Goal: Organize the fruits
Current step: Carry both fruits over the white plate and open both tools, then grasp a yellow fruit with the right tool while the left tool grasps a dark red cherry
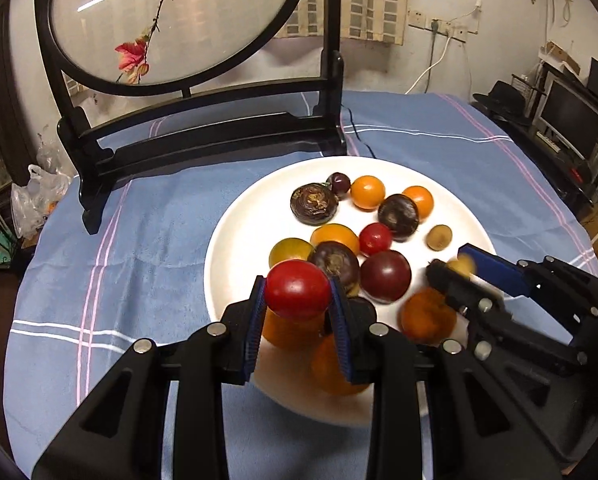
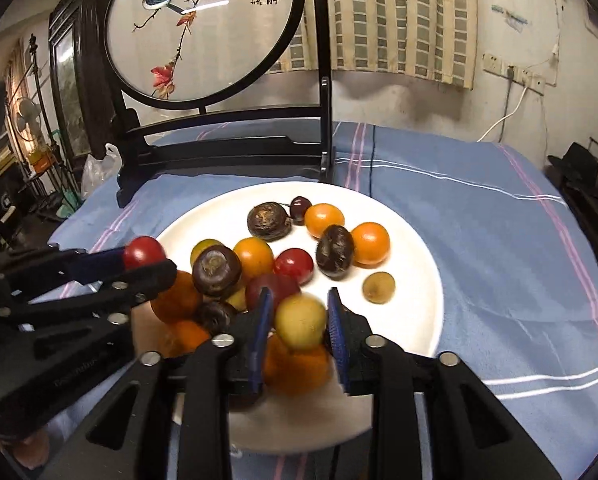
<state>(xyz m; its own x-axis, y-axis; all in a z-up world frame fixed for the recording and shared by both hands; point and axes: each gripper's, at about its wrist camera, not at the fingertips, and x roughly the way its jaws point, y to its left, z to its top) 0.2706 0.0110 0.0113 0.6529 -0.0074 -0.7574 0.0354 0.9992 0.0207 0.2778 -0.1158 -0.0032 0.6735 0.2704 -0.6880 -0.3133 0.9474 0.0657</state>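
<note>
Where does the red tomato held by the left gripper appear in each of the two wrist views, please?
Left wrist view: the red tomato sits low at centre, clamped between the left gripper's blue pads.
Right wrist view: the same tomato is at the left edge of the white plate, at the tip of the left gripper reaching in from the left.
Shared landmark: the round bird-painting screen behind the plate.

- A blurred yellow fruit [image 2: 300, 322] is seen between the blue pads of the right gripper [image 2: 299, 326].
- A red tomato [image 2: 143, 251] is held by the left gripper [image 2: 141, 262].
- Mixed fruits are spread on a white plate [image 2: 415, 320].
</note>
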